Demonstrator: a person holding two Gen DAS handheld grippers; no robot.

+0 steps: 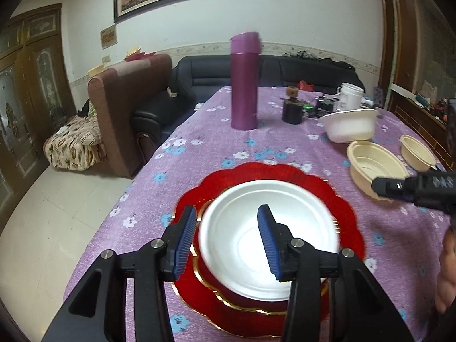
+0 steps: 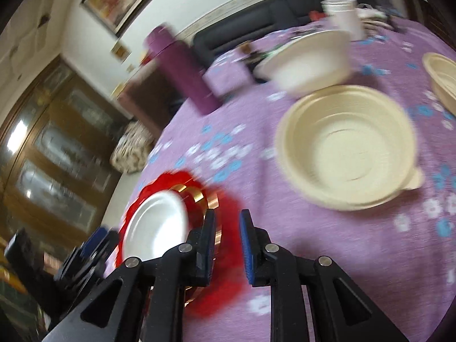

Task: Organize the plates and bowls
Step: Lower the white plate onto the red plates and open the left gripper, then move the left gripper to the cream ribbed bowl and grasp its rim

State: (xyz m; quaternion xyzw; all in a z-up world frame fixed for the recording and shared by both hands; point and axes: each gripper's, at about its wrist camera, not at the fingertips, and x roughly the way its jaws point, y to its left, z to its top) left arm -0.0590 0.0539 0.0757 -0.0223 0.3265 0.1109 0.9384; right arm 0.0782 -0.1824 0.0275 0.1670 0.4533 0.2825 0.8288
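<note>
Now both grippers angled down: left gripper fingers open over white plate, right gripper fingers apart, empty.

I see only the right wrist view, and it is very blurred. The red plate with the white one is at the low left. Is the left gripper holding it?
Observer: No. In the left wrist view the left gripper is open, its pads apart over the near rim of the white plate, pressing on nothing.
Operator: Does the white plate lie straight on the red plate?
Observer: It sits centred on the red scalloped plate, and gold rims of other dishes show between them.
Operator: Where is my right gripper?
Observer: The right gripper comes in from the right, its tip in front of the near beige bowl; whether they touch I cannot tell.
</note>
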